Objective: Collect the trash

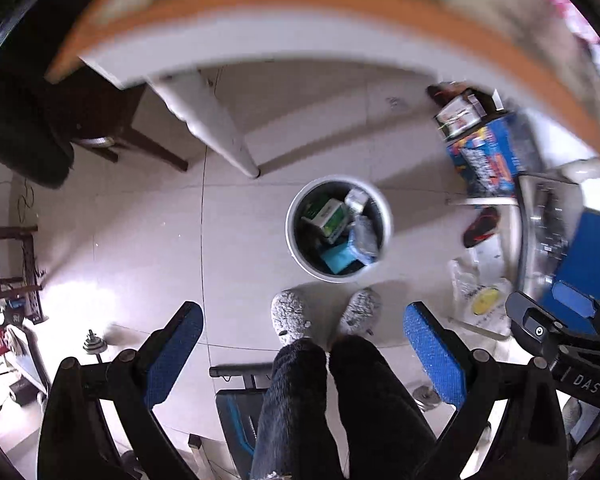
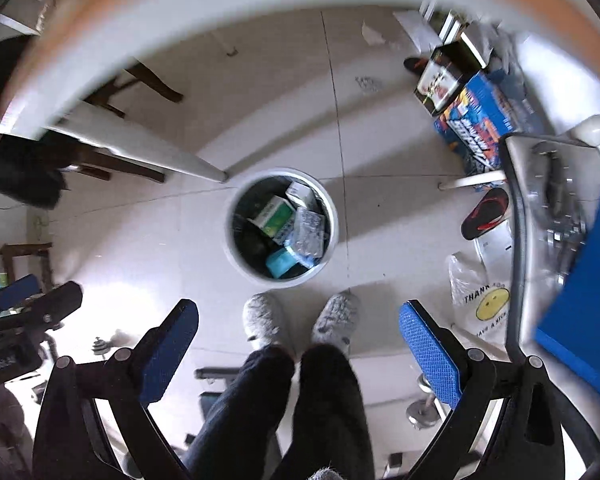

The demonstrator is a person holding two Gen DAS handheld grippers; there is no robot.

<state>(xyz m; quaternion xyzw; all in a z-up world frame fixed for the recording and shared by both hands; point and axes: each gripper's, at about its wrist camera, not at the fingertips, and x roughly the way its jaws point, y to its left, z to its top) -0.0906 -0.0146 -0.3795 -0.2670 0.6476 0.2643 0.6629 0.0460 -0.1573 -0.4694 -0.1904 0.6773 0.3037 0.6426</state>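
A white round trash bin (image 1: 296, 236) stands on the tiled floor below both grippers; it also shows in the right wrist view (image 2: 232, 240). Inside lie a green-and-white carton (image 1: 328, 216), a clear plastic wrapper (image 1: 366, 236) and a teal packet (image 1: 338, 258). My left gripper (image 1: 302, 320) is open and empty, high above the floor. My right gripper (image 2: 298, 316) is open and empty too. The right gripper's body shows at the right edge of the left wrist view (image 1: 556, 328).
The table's orange-and-white edge (image 1: 300, 20) arcs overhead, its white leg (image 1: 220, 128) beside the bin. The person's grey slippers (image 1: 288, 316) stand just before the bin. Boxes (image 1: 488, 152), a white plastic bag (image 1: 480, 300) and a chair (image 2: 540, 220) crowd the right. Dumbbell plates (image 1: 94, 346) lie left.
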